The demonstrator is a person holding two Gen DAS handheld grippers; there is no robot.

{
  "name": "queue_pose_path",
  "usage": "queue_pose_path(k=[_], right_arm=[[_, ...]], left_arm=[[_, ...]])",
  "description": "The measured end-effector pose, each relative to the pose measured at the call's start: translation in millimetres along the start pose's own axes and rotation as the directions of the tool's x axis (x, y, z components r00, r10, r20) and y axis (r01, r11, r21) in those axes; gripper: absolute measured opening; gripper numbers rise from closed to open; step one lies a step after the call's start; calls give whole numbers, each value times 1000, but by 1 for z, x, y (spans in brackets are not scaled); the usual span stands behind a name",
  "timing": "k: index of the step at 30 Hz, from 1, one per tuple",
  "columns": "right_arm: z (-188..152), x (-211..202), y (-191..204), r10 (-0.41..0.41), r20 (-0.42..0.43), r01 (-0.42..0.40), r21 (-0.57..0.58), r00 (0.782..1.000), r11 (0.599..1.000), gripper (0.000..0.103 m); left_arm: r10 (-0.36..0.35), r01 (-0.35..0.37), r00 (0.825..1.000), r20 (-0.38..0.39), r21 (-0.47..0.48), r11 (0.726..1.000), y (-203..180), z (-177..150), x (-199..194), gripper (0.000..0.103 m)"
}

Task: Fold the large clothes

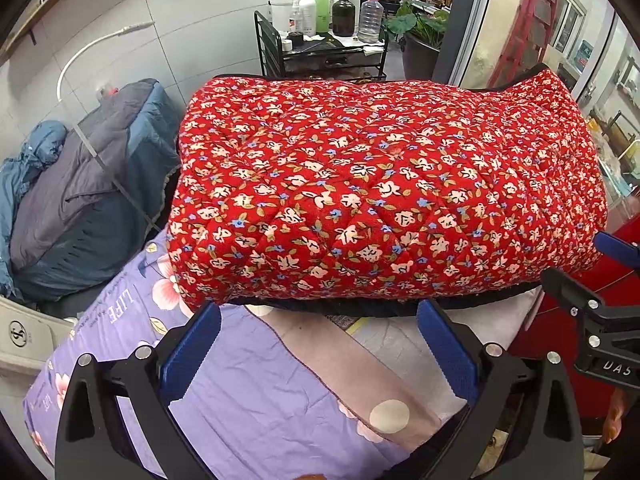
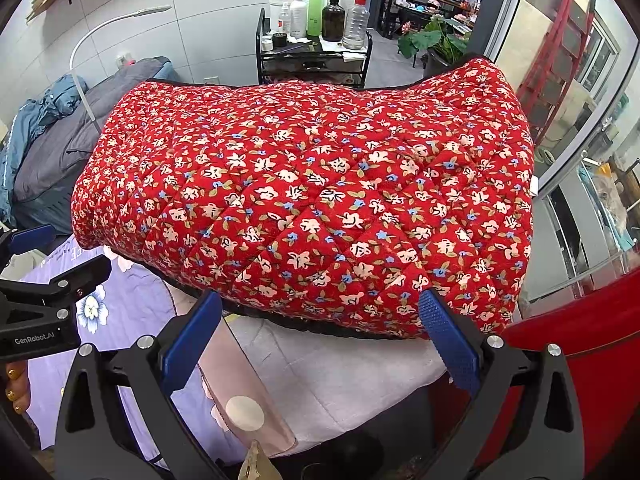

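Note:
A red quilted floral garment lies folded into a thick bundle on the table, with a dark lining showing along its lower edge. It also fills the right wrist view. My left gripper is open and empty, just in front of the bundle's near edge. My right gripper is open and empty, its fingertips at the bundle's near edge. The right gripper shows at the right edge of the left wrist view. The left gripper shows at the left edge of the right wrist view.
A purple floral sheet and a white padded cloth cover the table. Blue and grey jackets are piled at the left. A black cart with bottles stands behind. A red surface is at the right.

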State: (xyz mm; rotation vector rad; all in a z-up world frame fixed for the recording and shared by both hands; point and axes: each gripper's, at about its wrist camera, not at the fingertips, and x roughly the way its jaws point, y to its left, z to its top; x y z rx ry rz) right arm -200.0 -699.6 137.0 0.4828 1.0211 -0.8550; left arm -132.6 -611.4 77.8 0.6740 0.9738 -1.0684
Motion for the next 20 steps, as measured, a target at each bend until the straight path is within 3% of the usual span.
queue_pose_path(k=[14,20], right_arm=[[-8,-4,1,3,1,-3,3,1000,1000,97],[-12,-8,-1,3,2,-3,7,1000,1000,97]], left_arm=[[53,-55,998,29,50,997,-9,-2,-4,97],[28,-29,1000,11,34,999,-8,-1,-4,97]])
